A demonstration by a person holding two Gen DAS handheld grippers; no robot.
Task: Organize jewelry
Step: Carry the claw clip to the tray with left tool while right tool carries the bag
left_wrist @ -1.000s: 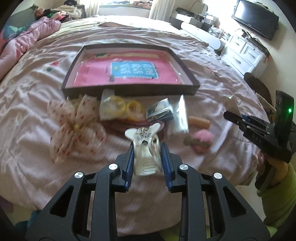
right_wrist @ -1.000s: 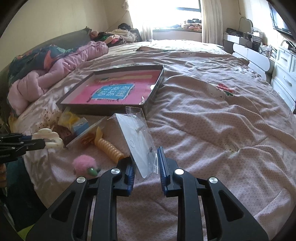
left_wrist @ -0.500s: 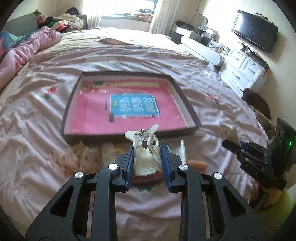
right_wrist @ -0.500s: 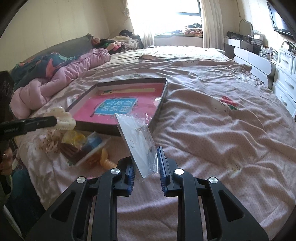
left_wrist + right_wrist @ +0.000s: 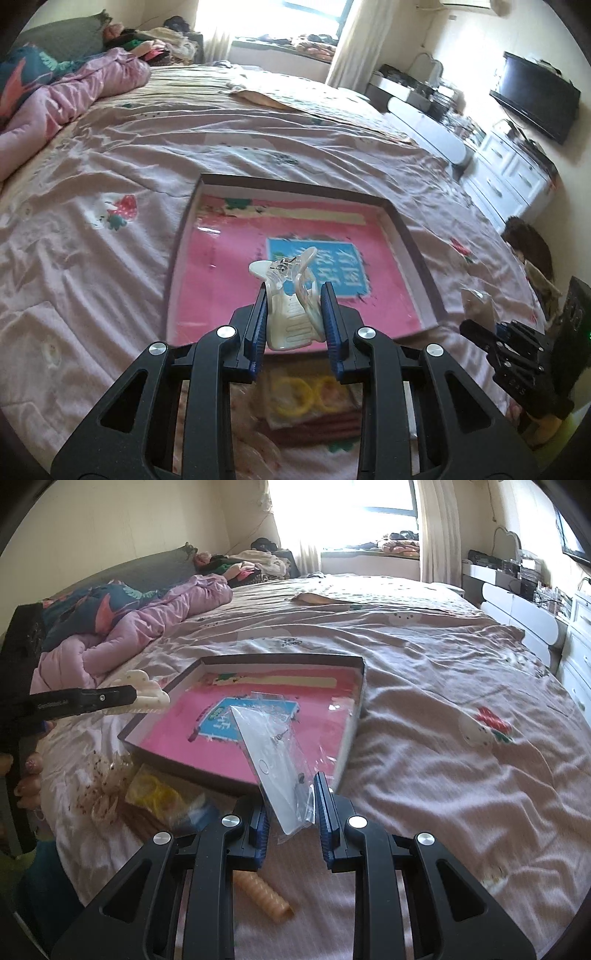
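Our left gripper (image 5: 294, 314) fingers are clamped on a translucent white claw hair clip (image 5: 290, 304), held above the near edge of the pink-lined box lid (image 5: 406, 236) on the bed (image 5: 110, 147). Our right gripper (image 5: 291, 818) fingers pinch a clear plastic jewelry packet (image 5: 275, 760) over the lid's near corner. Yellow hair ties (image 5: 153, 792) and a peach spiral hair tie (image 5: 264, 897) lie on the bed beside the lid.

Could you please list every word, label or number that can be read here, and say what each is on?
Nothing can be quoted with certainty.
Blue label on the box floor: large white Chinese characters, too distorted to read.
Left gripper, shut on the hair clip: small white lettering along its finger, blurred.
Right gripper, shut on the clear packet: faint pale marks on its body, unreadable.
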